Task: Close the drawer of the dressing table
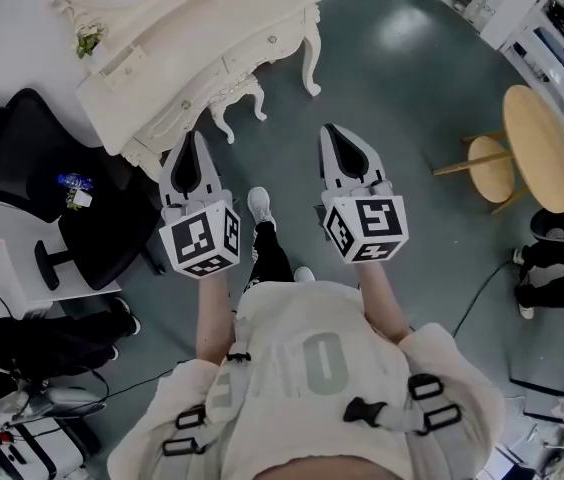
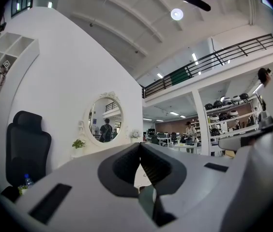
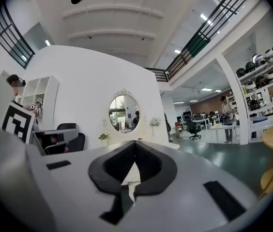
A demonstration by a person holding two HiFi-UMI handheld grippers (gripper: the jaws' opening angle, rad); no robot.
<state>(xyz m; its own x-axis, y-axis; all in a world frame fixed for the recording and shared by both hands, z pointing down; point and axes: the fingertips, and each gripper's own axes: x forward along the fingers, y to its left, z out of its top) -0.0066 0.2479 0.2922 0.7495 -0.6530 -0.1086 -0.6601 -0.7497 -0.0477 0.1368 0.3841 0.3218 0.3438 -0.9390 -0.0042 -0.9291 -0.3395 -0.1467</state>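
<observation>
Left hand-held gripper (image 1: 193, 141) closed, empty; dressing table (image 1: 224, 34) cream-white, carved curved legs.

The dressing table (image 1: 192, 53) is cream-painted and smooth with a slight sheen, its legs carved. The floor (image 1: 402, 98) is grey-green and glossy, mirroring the ceiling lights. The left gripper (image 1: 193, 140) and right gripper (image 1: 337, 133) are matt pale grey plastic, lined inside with black ribbed pads (image 2: 127, 166). The chair (image 1: 12, 158) looks like matt black cloth. The round table (image 1: 540, 148) is pale, smooth wood. The person's top (image 1: 322, 368) is cream cloth.
</observation>
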